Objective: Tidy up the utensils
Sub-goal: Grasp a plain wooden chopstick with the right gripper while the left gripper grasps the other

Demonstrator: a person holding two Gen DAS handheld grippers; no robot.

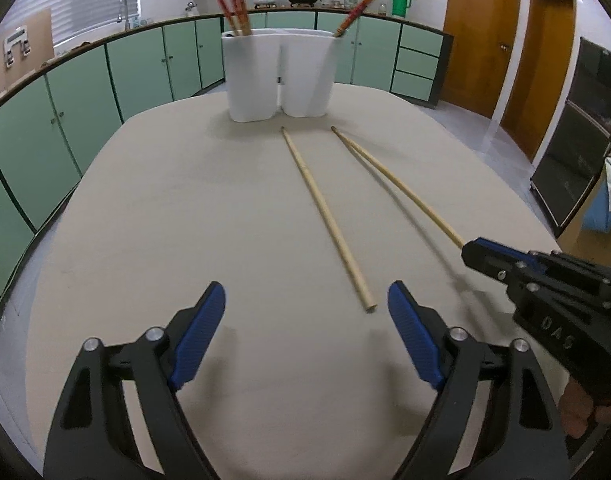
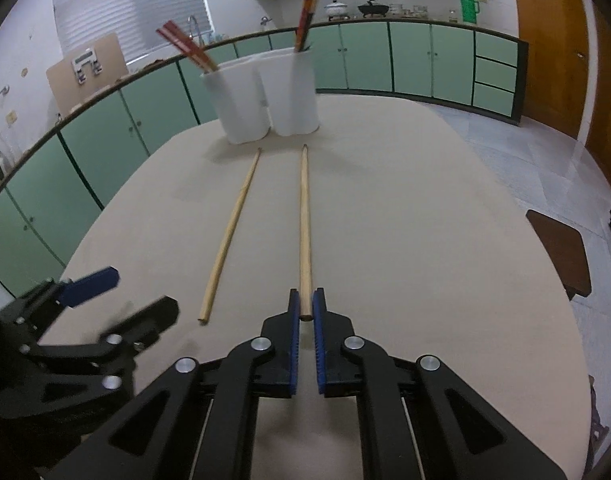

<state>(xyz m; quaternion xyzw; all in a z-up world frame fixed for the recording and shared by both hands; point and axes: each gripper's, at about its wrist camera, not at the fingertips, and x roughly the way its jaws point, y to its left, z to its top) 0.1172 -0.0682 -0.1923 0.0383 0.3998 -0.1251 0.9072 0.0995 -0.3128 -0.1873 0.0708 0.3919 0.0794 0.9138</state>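
- While our right tongs (image 2: 304,306) clamp only the near end of one chopstick (image 2: 304,216), its far tip may swing or slip.
- Our left tongs (image 1: 305,300) gape near the other chopstick (image 1: 325,216), flat on the desk (image 1: 165,220); it may roll.
- Holder (image 1: 279,74) far.

black grippers, ribbed blue fingers (image 1: 201,332), silver screws.

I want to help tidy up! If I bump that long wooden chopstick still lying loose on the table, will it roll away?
Probably, a little. The loose chopstick looks round and smooth, and the table is flat, so a sideways nudge would likely roll it. It looks thin, straight and stiff, so probably light. Grabbed at one end, like the right gripper's chopstick, it may wobble.
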